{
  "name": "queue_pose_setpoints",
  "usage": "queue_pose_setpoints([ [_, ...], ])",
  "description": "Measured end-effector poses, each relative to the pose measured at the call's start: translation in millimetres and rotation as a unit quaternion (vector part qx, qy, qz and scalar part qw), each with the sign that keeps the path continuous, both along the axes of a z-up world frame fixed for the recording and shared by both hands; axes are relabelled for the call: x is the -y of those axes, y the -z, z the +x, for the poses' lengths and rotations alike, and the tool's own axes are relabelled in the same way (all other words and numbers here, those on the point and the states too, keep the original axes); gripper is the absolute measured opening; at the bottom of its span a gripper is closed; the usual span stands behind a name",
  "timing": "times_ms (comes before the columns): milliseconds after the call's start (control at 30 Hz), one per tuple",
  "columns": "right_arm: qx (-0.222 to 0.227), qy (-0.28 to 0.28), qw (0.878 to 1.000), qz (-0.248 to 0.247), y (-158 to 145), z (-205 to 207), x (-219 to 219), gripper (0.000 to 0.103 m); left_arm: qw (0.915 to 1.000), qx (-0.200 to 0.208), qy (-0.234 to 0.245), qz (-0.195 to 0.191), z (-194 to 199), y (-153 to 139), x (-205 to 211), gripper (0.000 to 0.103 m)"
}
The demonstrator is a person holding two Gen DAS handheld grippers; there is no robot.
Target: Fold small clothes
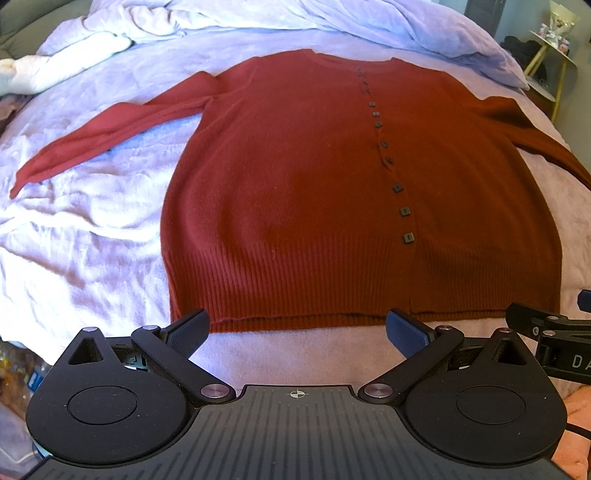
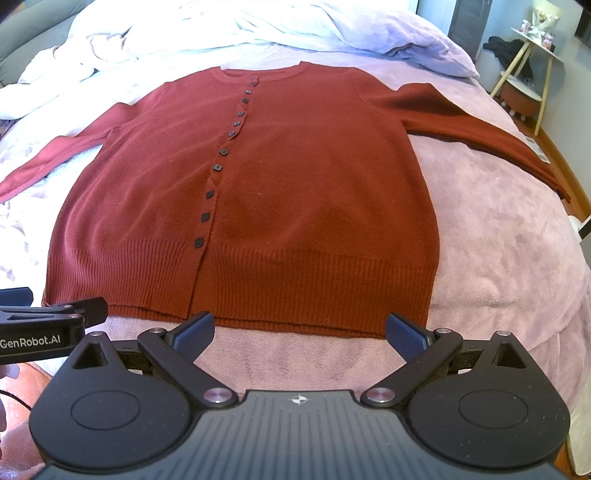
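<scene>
A dark red buttoned cardigan (image 1: 295, 177) lies flat, front up, on a pale lilac bed cover (image 1: 81, 229), sleeves spread to both sides. It also shows in the right wrist view (image 2: 303, 192). My left gripper (image 1: 297, 326) is open and empty, just short of the ribbed hem, toward its left half. My right gripper (image 2: 301, 328) is open and empty, just short of the hem's right half. Each gripper's side shows in the other's view: the right one (image 1: 546, 332) and the left one (image 2: 48, 325).
A crumpled lilac duvet (image 2: 258, 33) and a pillow (image 2: 424, 48) lie beyond the collar. A small side table (image 2: 528, 74) stands at the far right past the bed edge. The right sleeve (image 2: 491, 136) reaches the bed's right edge.
</scene>
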State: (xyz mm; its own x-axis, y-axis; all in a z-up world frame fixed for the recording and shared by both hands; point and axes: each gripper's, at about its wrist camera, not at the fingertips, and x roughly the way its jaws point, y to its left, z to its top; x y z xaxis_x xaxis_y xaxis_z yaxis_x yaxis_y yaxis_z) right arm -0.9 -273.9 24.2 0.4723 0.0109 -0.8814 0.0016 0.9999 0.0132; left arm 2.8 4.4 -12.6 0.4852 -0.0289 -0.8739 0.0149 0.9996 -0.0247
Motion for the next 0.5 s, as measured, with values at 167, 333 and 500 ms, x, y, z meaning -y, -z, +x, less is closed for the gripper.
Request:
queue_pose_setpoints([
  [167, -0.001, 0.001, 1.0, 0.0, 0.6, 0.6, 1.0, 0.099, 1.0, -0.003, 0.0, 0.0, 2.7, -0.5, -0.4, 0.103],
  [333, -0.003, 0.002, 1.0, 0.001, 1.4, 1.2, 0.8, 0.099, 1.0, -0.004, -0.001, -0.001, 2.6, -0.4, -0.8, 0.103],
  [500, -0.003, 0.002, 1.0, 0.001, 1.8, 1.0, 0.6, 0.099, 1.0, -0.005, -0.001, -0.001, 2.8, -0.3, -1.4, 0.103],
])
